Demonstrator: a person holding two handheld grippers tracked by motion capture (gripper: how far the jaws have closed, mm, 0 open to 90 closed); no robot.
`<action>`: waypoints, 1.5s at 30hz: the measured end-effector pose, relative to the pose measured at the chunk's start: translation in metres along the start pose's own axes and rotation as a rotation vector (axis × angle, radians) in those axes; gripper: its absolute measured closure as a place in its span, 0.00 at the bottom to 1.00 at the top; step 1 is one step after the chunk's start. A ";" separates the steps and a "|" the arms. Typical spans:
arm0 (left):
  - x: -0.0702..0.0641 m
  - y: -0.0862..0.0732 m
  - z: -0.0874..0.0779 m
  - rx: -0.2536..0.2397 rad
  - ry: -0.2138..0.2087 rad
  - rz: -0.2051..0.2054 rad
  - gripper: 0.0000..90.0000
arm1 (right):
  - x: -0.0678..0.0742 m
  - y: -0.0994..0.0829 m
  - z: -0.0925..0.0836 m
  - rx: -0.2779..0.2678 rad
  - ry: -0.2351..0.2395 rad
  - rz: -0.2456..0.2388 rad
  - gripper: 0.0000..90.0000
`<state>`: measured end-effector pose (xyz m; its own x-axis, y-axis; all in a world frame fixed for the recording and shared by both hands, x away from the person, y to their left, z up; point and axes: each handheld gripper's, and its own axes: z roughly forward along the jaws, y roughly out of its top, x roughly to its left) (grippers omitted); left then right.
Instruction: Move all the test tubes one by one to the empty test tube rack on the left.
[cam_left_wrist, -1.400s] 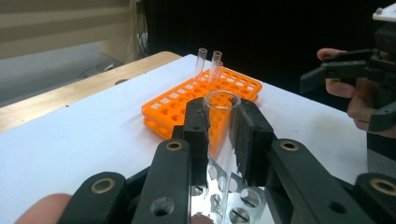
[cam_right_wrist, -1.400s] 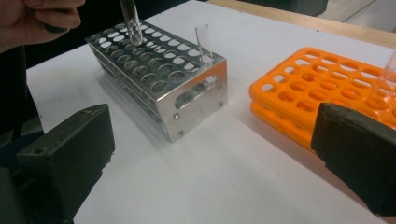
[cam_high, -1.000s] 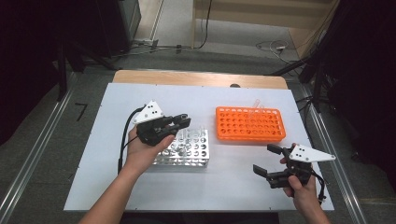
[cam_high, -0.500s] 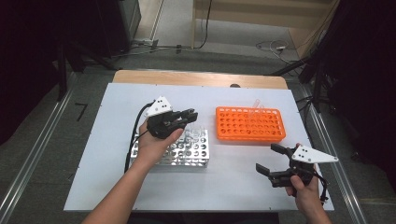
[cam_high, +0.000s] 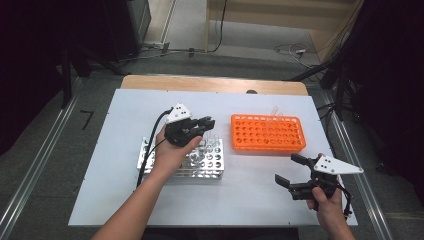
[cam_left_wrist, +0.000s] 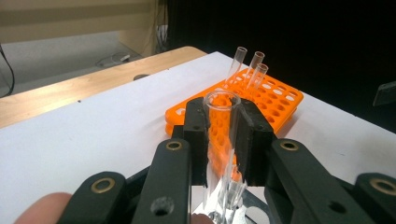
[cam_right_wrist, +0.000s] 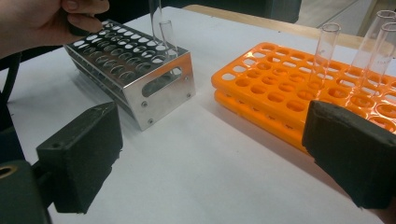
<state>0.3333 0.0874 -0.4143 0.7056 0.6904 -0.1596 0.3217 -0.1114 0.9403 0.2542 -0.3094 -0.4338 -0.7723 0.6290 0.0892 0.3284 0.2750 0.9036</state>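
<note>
Your left gripper (cam_left_wrist: 219, 140) is clamped on 1 clear glass test tube (cam_left_wrist: 221, 135), held upright above the shiny perforated steel rack (cam_high: 210, 165). Smooth glass could slip or crack if you squeeze or tilt. Your right gripper (cam_high: 295, 175) rests wide open, holding nothing, near the orange plastic rack (cam_high: 267, 132).

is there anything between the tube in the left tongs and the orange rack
Nothing visible blocks it. The left tongs are shut on a clear test tube above the metal rack, and only bare white table lies between that and the orange rack. Three tubes stand at its far side, leaving the near holes free.
</note>
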 end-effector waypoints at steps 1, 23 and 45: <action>0.000 0.000 0.001 0.005 -0.001 -0.005 0.85 | 0.000 0.000 0.000 0.000 0.000 0.000 0.04; -0.008 -0.012 0.009 0.174 0.047 0.055 0.84 | 0.000 -0.001 0.001 0.004 -0.011 -0.002 0.04; -0.008 -0.018 -0.009 0.170 0.009 -0.012 0.32 | -0.002 -0.002 0.002 0.003 -0.007 0.012 0.04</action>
<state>0.3159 0.0907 -0.4274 0.6960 0.6984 -0.1672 0.4324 -0.2217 0.8740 0.2563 -0.3091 -0.4364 -0.7643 0.6374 0.0975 0.3395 0.2692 0.9013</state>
